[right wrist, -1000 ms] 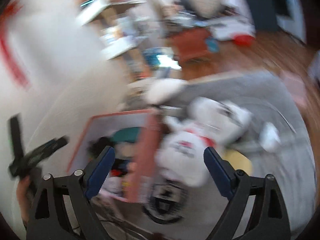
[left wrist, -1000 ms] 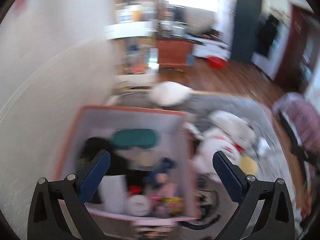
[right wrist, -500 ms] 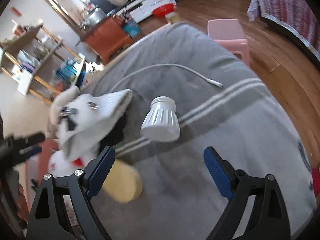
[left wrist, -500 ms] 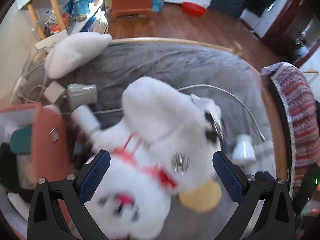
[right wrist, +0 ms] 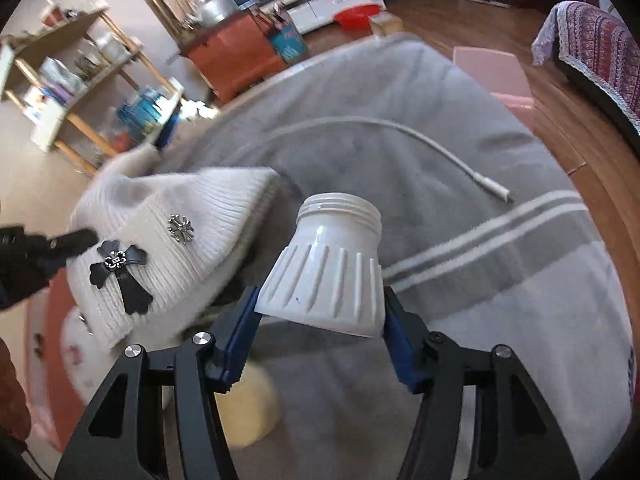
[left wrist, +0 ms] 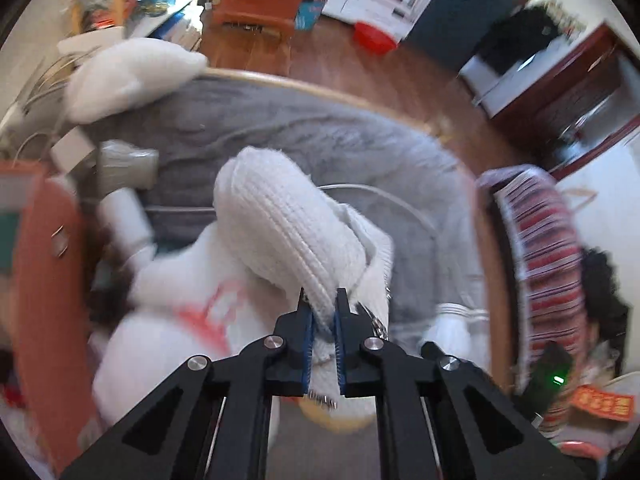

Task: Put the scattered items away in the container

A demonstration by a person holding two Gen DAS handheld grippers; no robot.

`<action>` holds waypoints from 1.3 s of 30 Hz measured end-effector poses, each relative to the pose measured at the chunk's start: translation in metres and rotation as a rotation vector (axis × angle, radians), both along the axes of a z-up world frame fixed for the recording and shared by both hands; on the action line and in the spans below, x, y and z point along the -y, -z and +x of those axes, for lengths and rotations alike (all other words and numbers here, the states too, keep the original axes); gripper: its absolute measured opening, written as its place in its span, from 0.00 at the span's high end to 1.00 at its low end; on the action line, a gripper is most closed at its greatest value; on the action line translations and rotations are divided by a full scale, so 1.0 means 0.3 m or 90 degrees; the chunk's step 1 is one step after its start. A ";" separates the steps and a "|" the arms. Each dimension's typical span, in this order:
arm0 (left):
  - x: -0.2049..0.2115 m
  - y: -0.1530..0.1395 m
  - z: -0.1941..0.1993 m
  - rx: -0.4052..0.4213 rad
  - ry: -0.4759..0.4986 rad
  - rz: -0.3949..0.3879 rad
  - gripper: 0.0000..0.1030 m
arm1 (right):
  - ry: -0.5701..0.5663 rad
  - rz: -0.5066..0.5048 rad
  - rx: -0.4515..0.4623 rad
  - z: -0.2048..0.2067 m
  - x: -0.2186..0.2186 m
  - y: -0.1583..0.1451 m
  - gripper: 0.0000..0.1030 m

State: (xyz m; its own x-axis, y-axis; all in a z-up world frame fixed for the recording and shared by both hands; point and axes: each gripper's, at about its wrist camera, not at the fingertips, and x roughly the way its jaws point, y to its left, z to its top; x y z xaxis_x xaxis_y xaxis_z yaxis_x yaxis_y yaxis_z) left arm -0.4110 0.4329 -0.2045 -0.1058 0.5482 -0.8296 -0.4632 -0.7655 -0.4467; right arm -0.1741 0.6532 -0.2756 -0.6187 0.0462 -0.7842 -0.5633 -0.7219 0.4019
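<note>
The left gripper (left wrist: 320,312) has its fingers (left wrist: 305,320) pinched tight on the edge of a white knit hat (left wrist: 280,224). The hat lies on a gray blanket (left wrist: 340,140) that covers a bed. It rests on top of a white soft toy (left wrist: 168,320) with red marks on it. In the right view the hat (right wrist: 180,240) shows a black cross (right wrist: 120,276) and a small silver star pin (right wrist: 181,229) on its folded rim.

The right gripper (right wrist: 320,320) has a white plastic lamp piece (right wrist: 328,268) between its fingers (right wrist: 240,328). The fingers are closing on it, and both blue pads look like they touch its wide ribbed end. The narrow end with the screw rings points far away.

The orange box (left wrist: 44,280) stands at the left edge of the bed, near the toy. A teal thing shows inside it. A gray cup-like thing (left wrist: 126,168) and a white tube (left wrist: 126,220) lie between the box and the hat.

A white cable (right wrist: 380,132) curves over the blanket behind the lamp piece. A round yellow thing (right wrist: 252,408) lies near, just under the right gripper. A white pillow (left wrist: 132,72) sits at the far left corner of the bed. A chair with a striped cloth (left wrist: 536,256) stands to the right. Past the bed are a wooden floor, an orange cabinet (right wrist: 236,60) and a red bowl (right wrist: 356,14).
</note>
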 end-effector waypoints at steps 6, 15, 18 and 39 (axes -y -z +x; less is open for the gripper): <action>0.412 -0.293 0.096 -0.015 -0.053 0.124 0.94 | -0.029 0.013 -0.062 0.122 0.191 -0.219 0.44; 0.991 -0.706 0.057 -0.210 -0.201 0.133 0.94 | -0.128 0.015 -0.142 0.201 0.554 -0.458 0.44; 1.115 -0.703 -0.022 -0.231 -0.261 0.062 0.76 | -0.186 0.020 -0.171 0.145 0.704 -0.540 0.44; 0.746 -0.345 0.151 -0.213 -0.070 -0.078 0.22 | -0.187 0.038 -0.117 0.011 0.638 -0.472 0.06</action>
